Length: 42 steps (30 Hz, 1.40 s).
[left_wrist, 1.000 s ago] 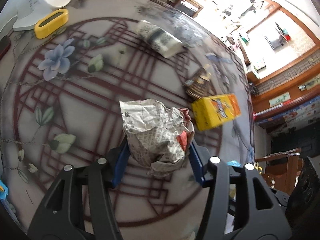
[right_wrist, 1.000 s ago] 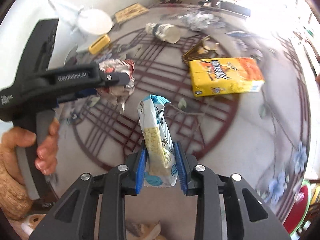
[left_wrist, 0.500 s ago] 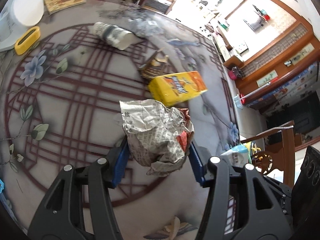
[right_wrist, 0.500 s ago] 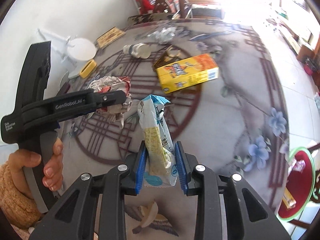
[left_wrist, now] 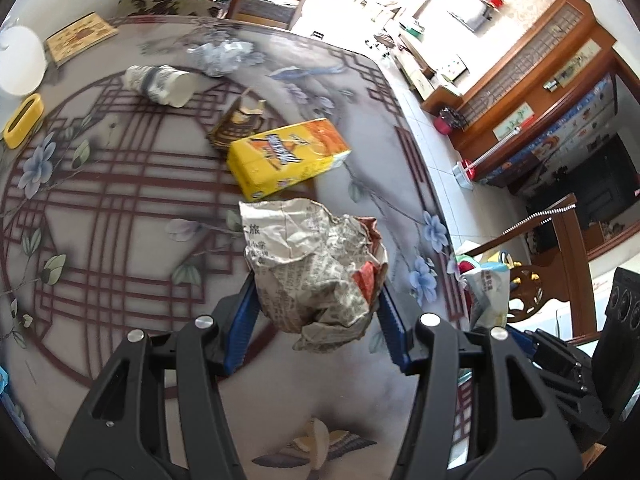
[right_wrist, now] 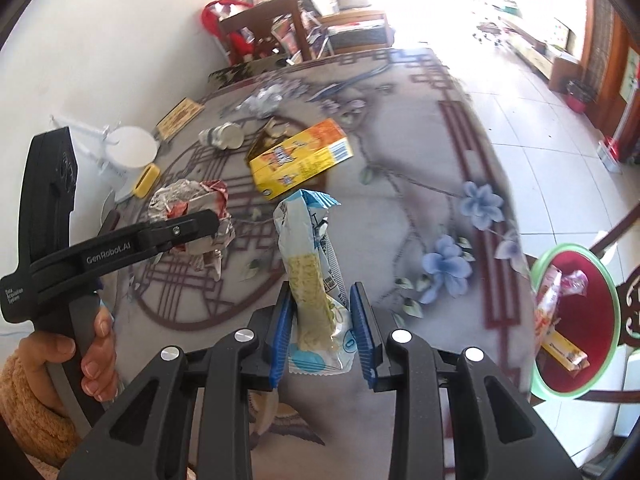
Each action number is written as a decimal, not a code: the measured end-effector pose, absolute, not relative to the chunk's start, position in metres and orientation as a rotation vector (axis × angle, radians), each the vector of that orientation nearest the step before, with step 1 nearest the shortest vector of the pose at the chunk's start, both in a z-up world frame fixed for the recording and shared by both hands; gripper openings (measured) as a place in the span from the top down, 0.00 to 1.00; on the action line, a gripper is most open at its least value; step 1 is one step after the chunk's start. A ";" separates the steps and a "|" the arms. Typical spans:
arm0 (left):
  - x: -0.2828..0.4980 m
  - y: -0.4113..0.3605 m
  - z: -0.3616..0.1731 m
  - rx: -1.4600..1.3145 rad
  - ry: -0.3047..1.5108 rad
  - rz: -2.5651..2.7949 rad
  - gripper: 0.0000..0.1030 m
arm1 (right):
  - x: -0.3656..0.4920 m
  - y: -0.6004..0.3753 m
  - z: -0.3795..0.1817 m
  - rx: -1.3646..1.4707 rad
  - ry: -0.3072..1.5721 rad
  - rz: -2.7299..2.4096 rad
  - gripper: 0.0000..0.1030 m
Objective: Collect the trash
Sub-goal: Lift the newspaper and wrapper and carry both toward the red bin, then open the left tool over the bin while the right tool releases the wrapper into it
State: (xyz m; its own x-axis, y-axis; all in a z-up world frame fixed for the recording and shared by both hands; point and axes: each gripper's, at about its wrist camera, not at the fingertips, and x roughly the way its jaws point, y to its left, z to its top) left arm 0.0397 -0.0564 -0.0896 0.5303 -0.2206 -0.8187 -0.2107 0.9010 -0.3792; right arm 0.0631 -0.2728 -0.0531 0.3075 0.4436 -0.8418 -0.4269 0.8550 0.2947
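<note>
My left tool clamps a crumpled newspaper ball; my right tool grips a snack wrapper. Both hang over the tabletop, nearer me than the yellow box.

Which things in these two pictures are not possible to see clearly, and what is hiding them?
- Red bin, right wrist view: picture edge and table cut its rim; contents partly hidden.
- Snack wrapper: print too small; the right gripper covers its lower sides.
- Crumpled newspaper, left wrist view: the left gripper hides its sides.
- Brown packet: the yellow carton covers part.
- Peel-like scrap: too blurred to identify.
</note>
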 end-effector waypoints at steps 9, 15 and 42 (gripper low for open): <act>0.048 -0.089 -0.088 -0.425 1.041 -0.059 0.49 | 0.066 -0.310 -0.054 0.072 1.120 0.507 0.72; 0.057 -0.111 -0.089 -0.393 1.061 -0.085 0.49 | 0.071 -0.336 -0.059 0.113 1.125 0.465 0.72; 0.086 -0.187 -0.104 -0.326 1.135 -0.167 0.47 | 0.086 -0.433 -0.075 0.223 1.150 0.316 0.72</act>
